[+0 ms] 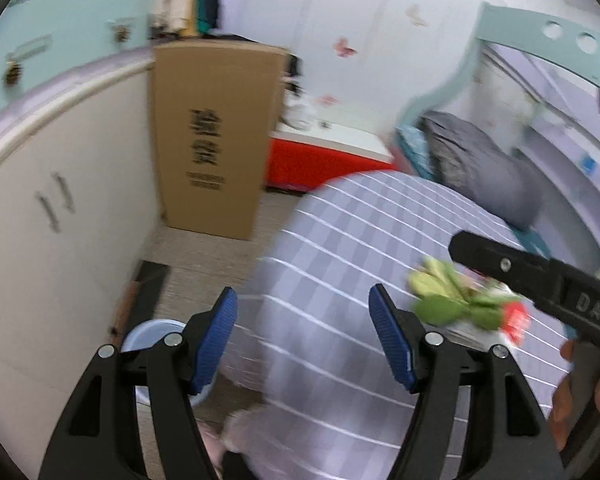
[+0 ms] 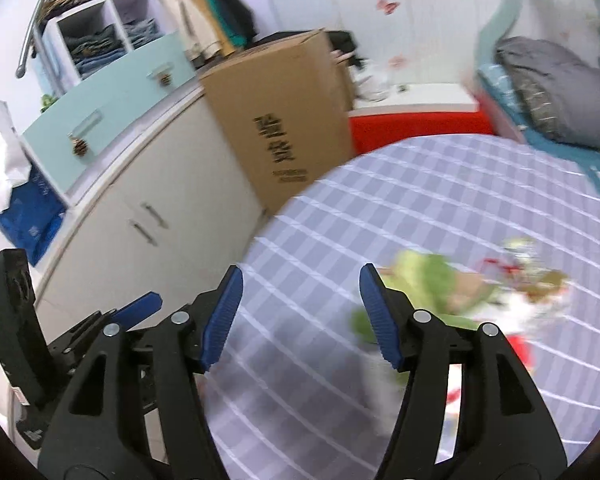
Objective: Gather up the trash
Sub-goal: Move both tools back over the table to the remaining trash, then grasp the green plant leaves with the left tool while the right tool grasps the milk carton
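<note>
Both the left gripper (image 1: 303, 334) and the right gripper (image 2: 301, 316) are hovering released, fingers holding nothing, over a lilac checked tabletop (image 2: 440, 184). Blurred green-and-red trash (image 2: 440, 280) is lying on it at the right. A cardboard box (image 2: 284, 120) is standing on the far side beside white cabinets (image 2: 140, 220).

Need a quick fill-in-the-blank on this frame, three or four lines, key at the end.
1. Both the left gripper and the right gripper are ____.
2. The cardboard box stands on the ____.
3. The green and red trash lies on a ____ cloth.
4. The low cabinet beyond the box has a ____ front.

Missing: open; floor; checked; red
</note>
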Demonstrator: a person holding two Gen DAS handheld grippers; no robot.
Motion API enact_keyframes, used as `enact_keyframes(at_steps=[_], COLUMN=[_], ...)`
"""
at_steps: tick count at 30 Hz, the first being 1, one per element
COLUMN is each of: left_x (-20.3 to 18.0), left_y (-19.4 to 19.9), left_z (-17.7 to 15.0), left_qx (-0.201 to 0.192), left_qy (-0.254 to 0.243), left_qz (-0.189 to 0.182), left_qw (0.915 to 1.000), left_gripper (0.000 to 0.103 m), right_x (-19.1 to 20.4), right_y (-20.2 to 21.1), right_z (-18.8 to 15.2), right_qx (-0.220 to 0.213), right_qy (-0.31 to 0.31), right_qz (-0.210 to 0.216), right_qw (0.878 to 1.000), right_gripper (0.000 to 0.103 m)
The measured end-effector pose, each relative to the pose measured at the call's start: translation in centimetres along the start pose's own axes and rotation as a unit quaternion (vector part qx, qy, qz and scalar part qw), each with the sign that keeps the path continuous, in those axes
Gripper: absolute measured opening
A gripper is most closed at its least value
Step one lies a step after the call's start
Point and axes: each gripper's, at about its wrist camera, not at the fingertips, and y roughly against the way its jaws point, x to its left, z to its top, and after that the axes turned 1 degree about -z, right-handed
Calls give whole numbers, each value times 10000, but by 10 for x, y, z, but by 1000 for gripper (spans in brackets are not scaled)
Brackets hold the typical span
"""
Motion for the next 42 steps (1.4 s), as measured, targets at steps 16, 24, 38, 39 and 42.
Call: enact_keyframes(at_steps=[16, 24, 38, 39, 42], left_x=[-162, -185, -157, -155, -148], left_y=[-49, -78, -43, -41, -37], left_z=[-22, -13, 30, 33, 38], left_qx=[460, 711, -431, -485, -556], left_qy=[-1295, -1561, -1218, -1194, -1101], left_qz=[-651, -572, 37, 65, 103], left_qw=[9884, 9835, 9916, 9916, 9923], left_gripper=[67, 16, 3, 3, 3], right_x=[-143, -176, -176, -175, -170], right_y=[57, 32, -17, -19, -29], right_z=[-26, -30, -19, -17, -13], right_qx=[-105, 311, 606, 598, 672], right_qy=[-931, -1616, -2348, -2331, -2201], right_qz=[-599, -405, -246, -274, -419], right_qw=[9938, 9855, 9698, 9702, 9723], right_gripper=[66, 70, 78, 78, 78])
